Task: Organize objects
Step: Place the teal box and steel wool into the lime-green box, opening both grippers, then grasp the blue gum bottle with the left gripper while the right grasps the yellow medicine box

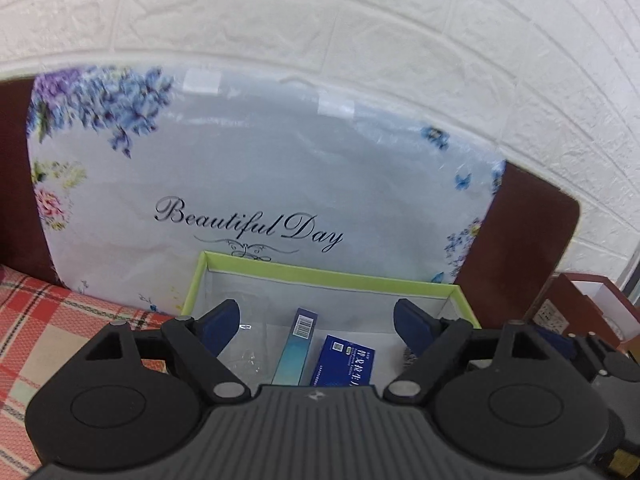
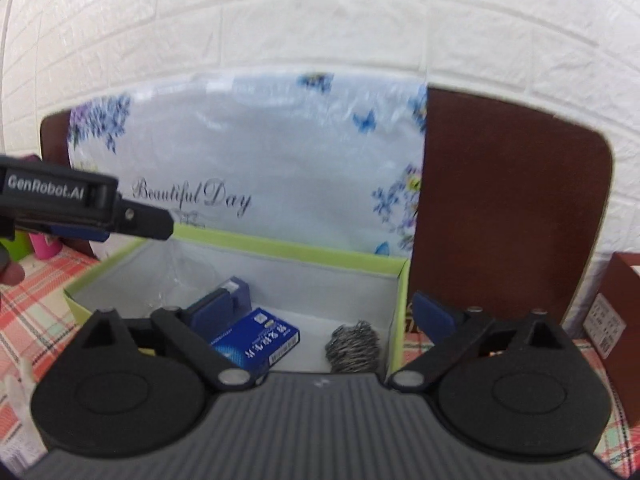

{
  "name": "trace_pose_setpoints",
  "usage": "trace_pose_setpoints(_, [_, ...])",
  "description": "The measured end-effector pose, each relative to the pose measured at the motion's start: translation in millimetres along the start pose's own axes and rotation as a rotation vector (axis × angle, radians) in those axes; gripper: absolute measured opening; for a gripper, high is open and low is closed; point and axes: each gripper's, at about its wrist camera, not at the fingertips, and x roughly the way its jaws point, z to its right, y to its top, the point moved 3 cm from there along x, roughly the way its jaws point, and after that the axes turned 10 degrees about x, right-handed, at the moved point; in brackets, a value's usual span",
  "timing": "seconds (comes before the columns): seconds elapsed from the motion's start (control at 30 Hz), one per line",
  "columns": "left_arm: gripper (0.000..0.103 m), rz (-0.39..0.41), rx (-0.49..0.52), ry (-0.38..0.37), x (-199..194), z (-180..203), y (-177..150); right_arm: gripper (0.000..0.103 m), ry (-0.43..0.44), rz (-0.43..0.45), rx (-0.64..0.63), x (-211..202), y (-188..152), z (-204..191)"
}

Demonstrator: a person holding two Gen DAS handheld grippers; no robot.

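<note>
Right wrist view: both tongs, right [image 2: 316, 312] and left [image 1: 316, 316], spread wide, empty, above green box [image 2: 280, 250]; blue carton [image 2: 256, 342] and scourer [image 2: 352, 344] inside. Drop step apparently done; next, withdraw, fetch another item.

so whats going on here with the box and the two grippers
A person is tidying small items into a green-rimmed box on a plaid cloth, using a handheld gripper in each hand. Both the left gripper and the right gripper are open and hold nothing, poised over the box. Inside lie a dark blue carton, a slim teal box, a steel wool scrubber and some clear plastic. A floral "Beautiful Day" bag stands behind.
</note>
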Motion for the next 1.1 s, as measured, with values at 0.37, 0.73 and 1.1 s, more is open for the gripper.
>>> trace_pose_setpoints(0.37, [0.087,0.003,0.019,0.042,-111,22,-20,0.103,0.046,0.156,0.093,-133,10,4])
trace_pose_setpoints(0.73, [0.087,-0.055,0.098,0.092,-170,51,-94,0.103,-0.007,0.126,0.036,-212,-50,-14])
trace_pose_setpoints(1.1, [0.087,-0.144,0.086,0.142,-181,53,-140,0.103,-0.062,0.01,0.141,-231,-118,-3])
